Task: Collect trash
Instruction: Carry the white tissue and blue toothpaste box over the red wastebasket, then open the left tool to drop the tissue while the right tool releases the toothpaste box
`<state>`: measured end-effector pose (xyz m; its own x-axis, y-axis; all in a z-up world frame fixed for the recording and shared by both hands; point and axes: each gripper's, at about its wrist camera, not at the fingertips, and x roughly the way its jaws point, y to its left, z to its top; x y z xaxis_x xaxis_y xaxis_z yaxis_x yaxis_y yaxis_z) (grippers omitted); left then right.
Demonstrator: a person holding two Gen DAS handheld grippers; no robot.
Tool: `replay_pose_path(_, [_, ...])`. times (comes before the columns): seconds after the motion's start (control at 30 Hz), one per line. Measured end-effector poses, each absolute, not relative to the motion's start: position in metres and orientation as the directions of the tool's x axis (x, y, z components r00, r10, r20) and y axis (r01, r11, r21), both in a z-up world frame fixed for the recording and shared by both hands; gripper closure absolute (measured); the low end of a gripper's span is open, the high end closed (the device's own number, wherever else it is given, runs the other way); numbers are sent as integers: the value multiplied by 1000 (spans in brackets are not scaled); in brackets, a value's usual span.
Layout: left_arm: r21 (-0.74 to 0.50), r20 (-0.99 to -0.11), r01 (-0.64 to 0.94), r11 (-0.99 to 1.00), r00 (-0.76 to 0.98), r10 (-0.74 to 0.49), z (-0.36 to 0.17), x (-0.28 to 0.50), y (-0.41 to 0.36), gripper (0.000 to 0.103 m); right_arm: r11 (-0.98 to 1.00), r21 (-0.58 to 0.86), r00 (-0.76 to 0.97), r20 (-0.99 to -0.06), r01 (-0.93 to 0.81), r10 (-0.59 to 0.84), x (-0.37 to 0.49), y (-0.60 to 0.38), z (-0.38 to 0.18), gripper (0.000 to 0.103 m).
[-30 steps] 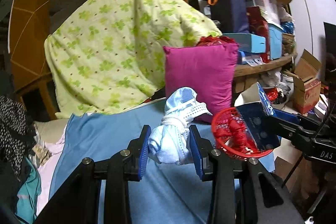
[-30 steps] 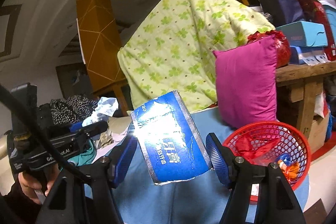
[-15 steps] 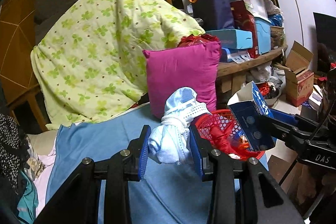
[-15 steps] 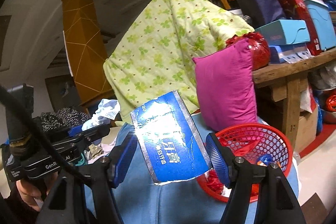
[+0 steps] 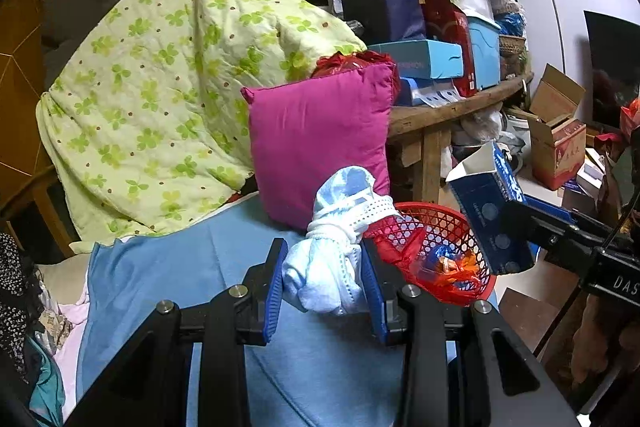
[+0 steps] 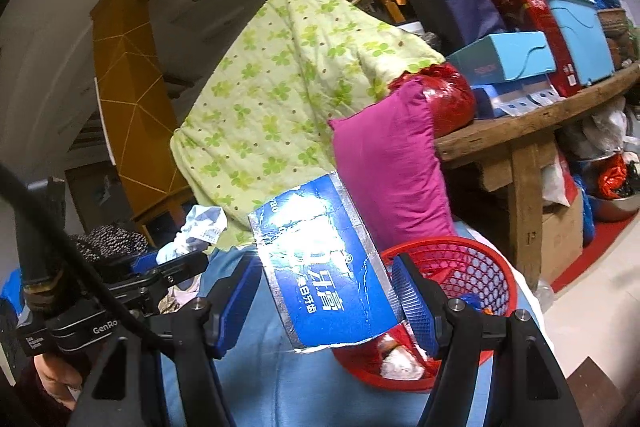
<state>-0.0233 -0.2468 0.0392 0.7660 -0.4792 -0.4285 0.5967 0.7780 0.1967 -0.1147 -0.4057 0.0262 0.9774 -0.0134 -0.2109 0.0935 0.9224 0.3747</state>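
Red basket (image 5: 440,227), one; one mask (image 5: 332,267), one carton (image 6: 332,267).

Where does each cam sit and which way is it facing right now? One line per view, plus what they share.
Left wrist: on the left gripper, facing the pink cushion; its fingers clamp a bundled face mask; right gripper at right edge.
Right wrist: on the right gripper, same way; its fingers hold a blue toothpaste box; left gripper and a hand at lower left.
Shared: cushion, red basket, green quilt, blue sheet.
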Motion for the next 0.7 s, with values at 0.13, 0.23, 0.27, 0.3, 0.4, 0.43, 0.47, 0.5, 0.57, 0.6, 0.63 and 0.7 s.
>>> replay_pose_path(0.13, [192, -446, 609, 770, 753, -484, 34, -20, -255, 64, 916, 385, 976, -214, 115, -32, -116, -416, 24, 32])
replay_pose_path(0.23, [193, -458, 616, 764, 745, -485, 31, -17, -261, 64, 912, 387, 974, -219, 136, -52, -117, -423, 21, 32])
replay_pose_path(0.27, [190, -464, 620, 761, 740, -487, 29, -15, -263, 64, 911, 388, 974, -220, 143, -60, -118, -426, 20, 32])
replay_pose_path(0.3, [187, -471, 625, 758, 734, -489, 27, -14, -265, 64, 908, 391, 973, -222, 153, -68, -119, -429, 18, 32])
replay_pose_path(0.4, [181, -488, 634, 752, 722, -491, 22, -9, -271, 64, 897, 398, 968, -231, 190, -103, -122, -441, 15, 32])
replay_pose_path(0.43, [174, -496, 641, 748, 713, -496, 21, -7, -272, 64, 891, 404, 965, -234, 205, -116, -124, -446, 13, 32])
replay_pose_path(0.47, [163, -503, 653, 740, 700, -507, 19, -5, -275, 64, 887, 410, 964, -236, 214, -123, -125, -450, 12, 32])
replay_pose_path(0.5, [159, -508, 658, 736, 694, -511, 17, -4, -276, 64, 879, 420, 962, -239, 226, -133, -127, -455, 10, 32])
replay_pose_path(0.57, [161, -516, 661, 733, 690, -508, 14, -1, -281, 64, 867, 432, 957, -247, 249, -152, -129, -464, 7, 32])
replay_pose_path(0.6, [156, -523, 667, 728, 682, -512, 12, 1, -284, 64, 860, 438, 954, -252, 262, -162, -131, -469, 6, 32])
replay_pose_path(0.63, [148, -529, 675, 723, 671, -519, 10, 2, -286, 64, 855, 442, 952, -255, 272, -171, -132, -473, 4, 32])
replay_pose_path(0.7, [136, -542, 687, 714, 654, -527, 6, 5, -292, 64, 840, 459, 948, -260, 289, -184, -135, -482, 1, 32])
